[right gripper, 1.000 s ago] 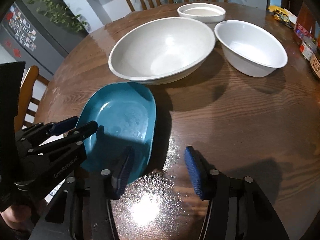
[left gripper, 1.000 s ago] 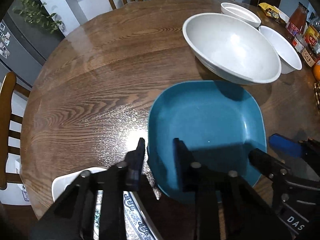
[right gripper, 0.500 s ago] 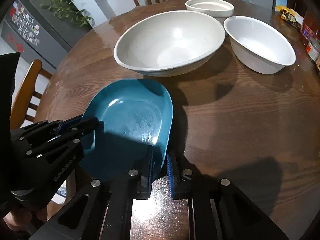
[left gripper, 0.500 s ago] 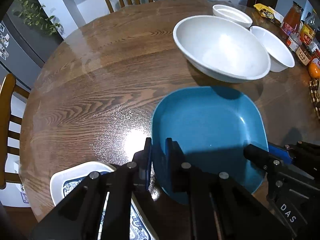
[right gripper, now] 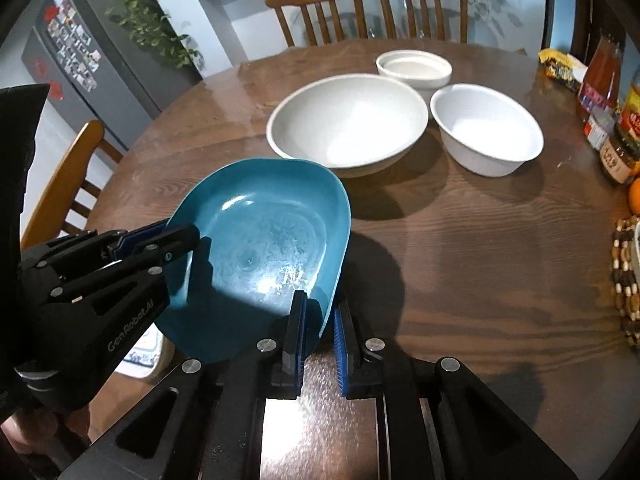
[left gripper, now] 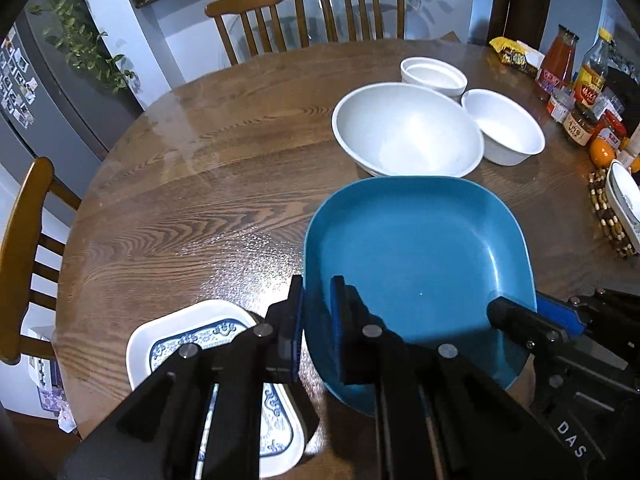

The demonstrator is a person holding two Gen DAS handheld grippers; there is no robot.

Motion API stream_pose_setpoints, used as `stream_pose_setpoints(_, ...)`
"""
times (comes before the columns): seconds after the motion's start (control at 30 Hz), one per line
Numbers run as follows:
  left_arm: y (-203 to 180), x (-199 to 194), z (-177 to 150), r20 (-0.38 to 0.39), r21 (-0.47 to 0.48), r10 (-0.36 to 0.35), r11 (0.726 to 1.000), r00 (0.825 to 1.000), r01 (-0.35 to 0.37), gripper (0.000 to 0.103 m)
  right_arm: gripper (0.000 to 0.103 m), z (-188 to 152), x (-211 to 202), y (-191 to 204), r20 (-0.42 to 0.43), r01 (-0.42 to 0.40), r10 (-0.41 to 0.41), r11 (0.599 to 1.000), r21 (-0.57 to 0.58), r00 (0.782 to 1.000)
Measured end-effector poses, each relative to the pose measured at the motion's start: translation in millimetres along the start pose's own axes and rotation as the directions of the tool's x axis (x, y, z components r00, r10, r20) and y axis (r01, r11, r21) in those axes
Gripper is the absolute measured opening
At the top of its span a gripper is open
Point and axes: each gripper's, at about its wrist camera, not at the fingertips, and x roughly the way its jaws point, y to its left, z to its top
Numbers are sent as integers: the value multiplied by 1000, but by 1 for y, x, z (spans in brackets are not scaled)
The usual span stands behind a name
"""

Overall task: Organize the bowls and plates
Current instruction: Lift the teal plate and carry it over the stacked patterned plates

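Landmark: the blue plate point(left gripper: 416, 264), a rounded square dish in the near middle of the round wooden table point(left gripper: 180, 208); every place below is given from it.
Blue-patterned plate point(left gripper: 176, 328): white with a blue pattern, on the table at the near edge, to the left of the blue plate and partly behind the left gripper's fingers.
Left gripper point(left gripper: 318, 328): at the blue plate's near-left rim; its two fingers are clamped on that rim, one blue pad outside the rim and one inside the dish.
Blue plate, state: held at two rims at once; in the right wrist view point(right gripper: 260, 248) it tilts, its right edge raised off the wood and a shadow under it on the table.
Right gripper point(right gripper: 320, 320): at the blue plate's near-right rim; its fingers are pinched onto the thin edge, which runs between the two blue pads. In the left wrist view it enters from the right point(left gripper: 532, 316).
Large white bowl point(left gripper: 408, 128): on the table just beyond the blue plate's far edge, upright, apart from it.
Shallow white bowl point(left gripper: 434, 74): beyond the large bowl, farthest from the blue plate.
Smaller white bowl point(left gripper: 504, 132): beyond the blue plate and to its right, just beside the large bowl.
Bottles and jars point(left gripper: 580, 88): at the table's right edge, well apart from the blue plate.
Beaded mat point(left gripper: 608, 216): right of the blue plate, at the table's edge.
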Motion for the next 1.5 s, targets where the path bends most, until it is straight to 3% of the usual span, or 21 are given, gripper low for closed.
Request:
stream_pose_setpoints(0.9,25,-55,-43,73,-138,58,989,996,-47,11,14,-18,-50,45,83,-40,53,988,-150,995)
stream_pose_setpoints(1.5,68,-65,-76,49,-248,112,964,992,-97,11,14,-25,-40,93,41,-80,94,963,-259,995)
